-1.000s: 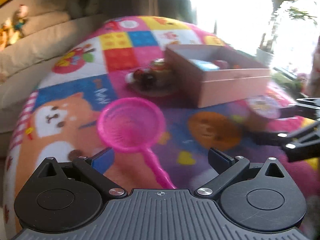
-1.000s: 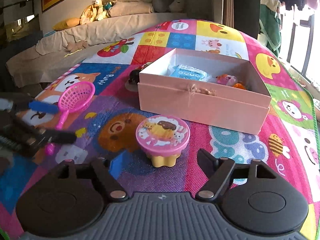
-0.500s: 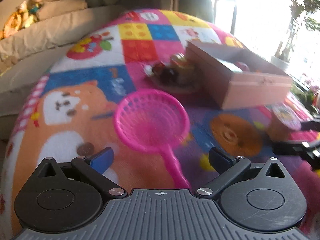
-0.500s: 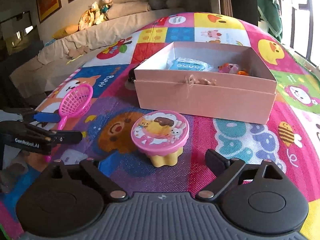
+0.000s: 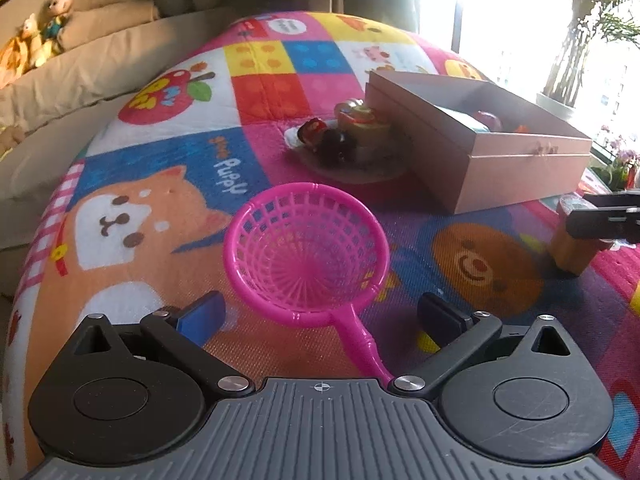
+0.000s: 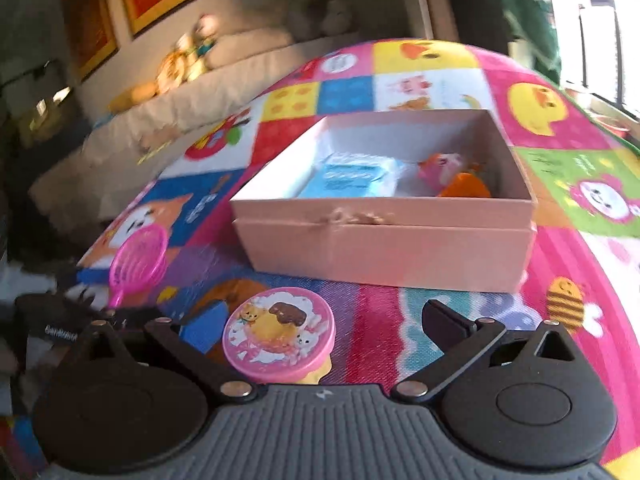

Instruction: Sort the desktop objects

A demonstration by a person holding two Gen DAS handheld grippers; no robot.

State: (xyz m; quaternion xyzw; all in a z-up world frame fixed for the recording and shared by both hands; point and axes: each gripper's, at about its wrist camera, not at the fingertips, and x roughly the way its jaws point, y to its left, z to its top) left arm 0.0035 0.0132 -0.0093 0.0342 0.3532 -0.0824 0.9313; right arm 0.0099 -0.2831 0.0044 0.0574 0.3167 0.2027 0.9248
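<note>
A pink toy strainer (image 5: 306,250) lies on the colourful play mat; its handle (image 5: 366,346) runs between my open left gripper's (image 5: 320,314) fingers. A pudding-shaped toy with a pink lid (image 6: 279,334) stands on the mat between my open right gripper's (image 6: 320,326) fingers, left of centre. The toy also shows in the left wrist view (image 5: 572,246), with the right gripper's fingers (image 5: 606,220) around it. A pink open box (image 6: 384,240) behind it holds a blue pack (image 6: 352,178) and small toys (image 6: 452,172). The strainer also shows in the right wrist view (image 6: 138,266).
A plate of small toy figures (image 5: 344,136) sits just left of the box (image 5: 480,152). A beige sofa with stuffed toys (image 5: 44,40) runs along the far side. Bright windows and a plant are at the right.
My left gripper has moved in so the strainer handle lies between its fingers. My right gripper has moved forward over the pudding toy, which is now between its fingers.
</note>
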